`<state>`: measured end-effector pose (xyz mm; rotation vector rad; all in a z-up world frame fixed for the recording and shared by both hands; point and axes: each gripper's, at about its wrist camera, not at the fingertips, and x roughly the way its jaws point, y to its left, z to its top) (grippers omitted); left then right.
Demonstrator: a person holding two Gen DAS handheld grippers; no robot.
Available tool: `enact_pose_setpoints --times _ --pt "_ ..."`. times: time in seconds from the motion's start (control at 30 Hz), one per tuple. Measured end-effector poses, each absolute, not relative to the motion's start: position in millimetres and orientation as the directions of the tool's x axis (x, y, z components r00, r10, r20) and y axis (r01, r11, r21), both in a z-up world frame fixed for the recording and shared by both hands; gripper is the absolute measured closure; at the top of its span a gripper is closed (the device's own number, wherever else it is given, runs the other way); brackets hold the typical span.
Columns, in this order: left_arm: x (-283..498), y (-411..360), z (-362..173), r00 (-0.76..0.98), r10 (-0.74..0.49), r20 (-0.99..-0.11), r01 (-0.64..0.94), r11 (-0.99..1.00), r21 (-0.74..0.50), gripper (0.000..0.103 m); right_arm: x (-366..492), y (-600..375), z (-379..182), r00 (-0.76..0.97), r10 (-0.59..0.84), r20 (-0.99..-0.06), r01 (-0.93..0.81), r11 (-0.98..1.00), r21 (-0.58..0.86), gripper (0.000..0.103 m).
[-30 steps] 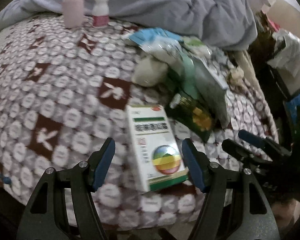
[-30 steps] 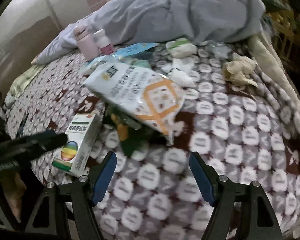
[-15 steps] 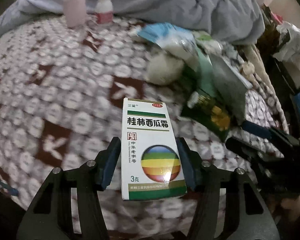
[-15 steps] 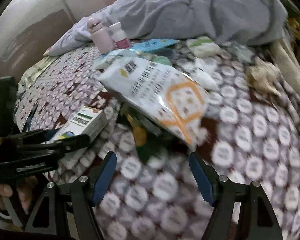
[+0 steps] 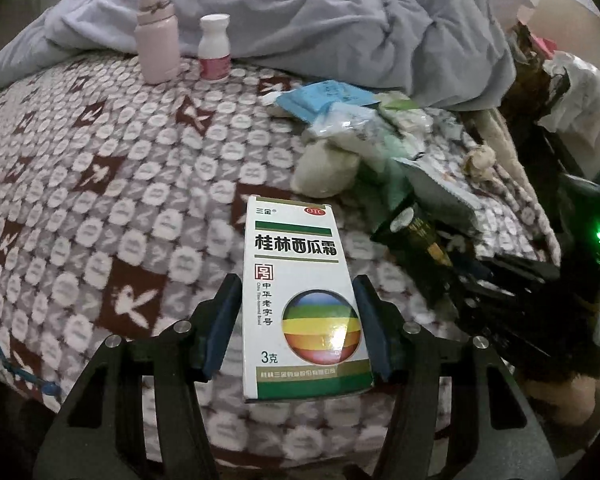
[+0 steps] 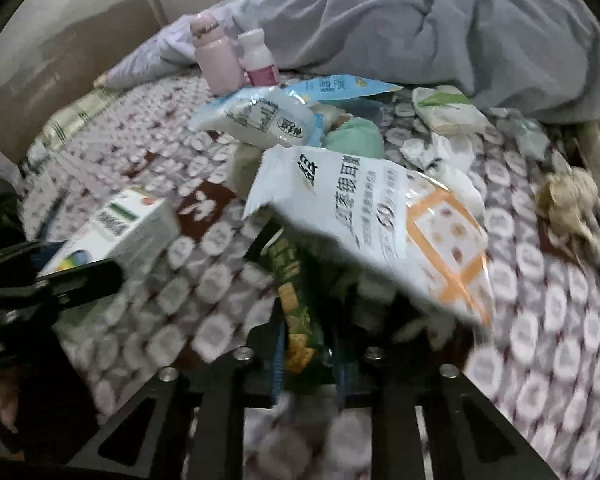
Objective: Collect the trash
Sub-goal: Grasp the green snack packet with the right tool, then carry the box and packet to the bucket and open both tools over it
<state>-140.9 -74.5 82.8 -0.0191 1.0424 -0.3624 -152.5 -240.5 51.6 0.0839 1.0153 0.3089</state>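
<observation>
My left gripper (image 5: pixel 296 320) is shut on a white and green medicine box (image 5: pixel 300 296) with a rainbow ball print and holds it above the patterned blanket (image 5: pixel 100 184). The box also shows in the right wrist view (image 6: pixel 120 228). My right gripper (image 6: pixel 306 356) is shut on a dark green snack wrapper (image 6: pixel 294 308), which lies under a large white and orange snack bag (image 6: pixel 384 228). Behind them lies a heap of wrappers: a white bag (image 6: pixel 260 116), a blue wrapper (image 6: pixel 340 86) and crumpled tissues (image 6: pixel 436 148).
A pink bottle (image 5: pixel 156 40) and a small white bottle (image 5: pixel 214 48) stand at the back by a grey duvet (image 5: pixel 340 20). A crumpled beige paper ball (image 6: pixel 568 200) lies at the right. Dark clutter stands off the bed's right edge (image 5: pixel 548 128).
My left gripper closed on the medicine box and lifted it. My right gripper moved forward and closed on the green wrapper under the white bag.
</observation>
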Motion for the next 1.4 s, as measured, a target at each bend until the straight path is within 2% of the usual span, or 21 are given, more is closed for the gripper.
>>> enact_pose_setpoints --times 0.33,0.73,0.93,1.4 --pt "-172 -129 112 0.464 -0.384 -0.798 0.405 0.894 -0.194 0.048 -223 -292 101 0.58 0.322 -0.749 -0.165 0.946 0.279 0.086" --pt "-200 -231 140 0.431 -0.487 -0.76 0.584 0.793 -0.177 0.048 -273 -393 129 0.685 0.162 -0.71 0.066 0.957 0.282 0.086" --pt "-208 -282 146 0.37 -0.553 -0.747 0.657 0.724 -0.21 0.048 -299 -438 135 0.713 0.054 -0.7 0.186 0.947 0.263 0.086" --pt "-227 -401 142 0.261 -0.622 -0.738 0.773 0.592 -0.226 0.048 -363 -545 122 0.668 -0.152 -0.728 0.457 0.856 0.241 0.086"
